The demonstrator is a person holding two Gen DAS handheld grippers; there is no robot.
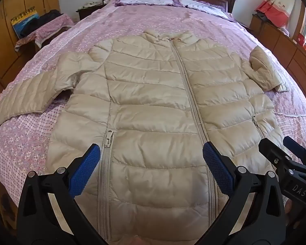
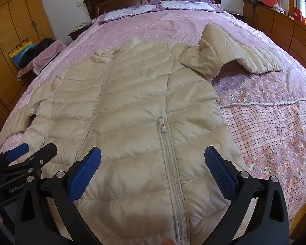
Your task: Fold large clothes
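While both grippers hang over the near hem, nothing gripped yet. Left gripper [image 1: 151, 169] spread as wide as it goes, blue pads [image 1: 84, 173] clear of the cloth, nothing between them but air above the jacket [image 1: 153, 94]. Right gripper [image 2: 153, 171] just the same, jaws fully apart, pads [image 2: 219, 170] empty, hovering over the pocket zip [image 2: 163, 130].

Jacket flat on the bed [image 2: 265, 132], front up, zipped shut, hem right under the fingers, collar far beyond. Looks light and puffy, quilted, soft all through, so likely to spring back and slump rather than hold a crease. Shell shiny, probably slippery: shallow pinch apt to slide off. Better bet, a deep bite on the hem corners or side seams, where the layers bunch.

Further out, left sleeve [image 1: 30, 89] splayed wide of the left fingers; right sleeve [image 2: 234, 51] crumpled past the right fingers, needing tucking in first, most likely.
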